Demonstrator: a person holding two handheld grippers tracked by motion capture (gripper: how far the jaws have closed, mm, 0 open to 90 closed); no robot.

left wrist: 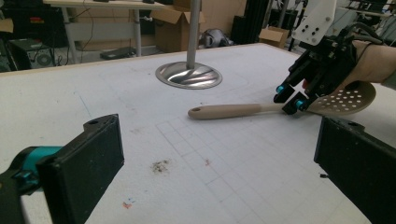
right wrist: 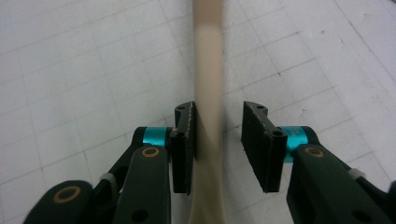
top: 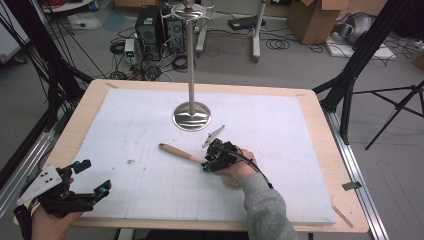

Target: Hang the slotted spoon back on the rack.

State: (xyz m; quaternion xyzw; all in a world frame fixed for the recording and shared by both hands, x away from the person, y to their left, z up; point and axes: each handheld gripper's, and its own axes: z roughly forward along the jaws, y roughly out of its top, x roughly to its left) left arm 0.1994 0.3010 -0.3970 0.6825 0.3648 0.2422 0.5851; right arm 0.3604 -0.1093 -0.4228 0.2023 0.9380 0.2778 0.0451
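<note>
Straddling the skimmer's beige handle [right wrist: 208, 70], my right fingers [right wrist: 187, 140] are not yet clamped; one pad touches it, the other stands just apart; the skimmer [top: 181, 153] lies flat on the counter [top: 320, 150] near the stand's steel base [top: 191, 119]; my left fingers [left wrist: 100, 154] are spread wide, grasping nothing.

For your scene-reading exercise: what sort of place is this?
Probably a lab or workshop: computer towers and loose cables on the floor, cardboard boxes, and black tripod legs beside the table.
</note>
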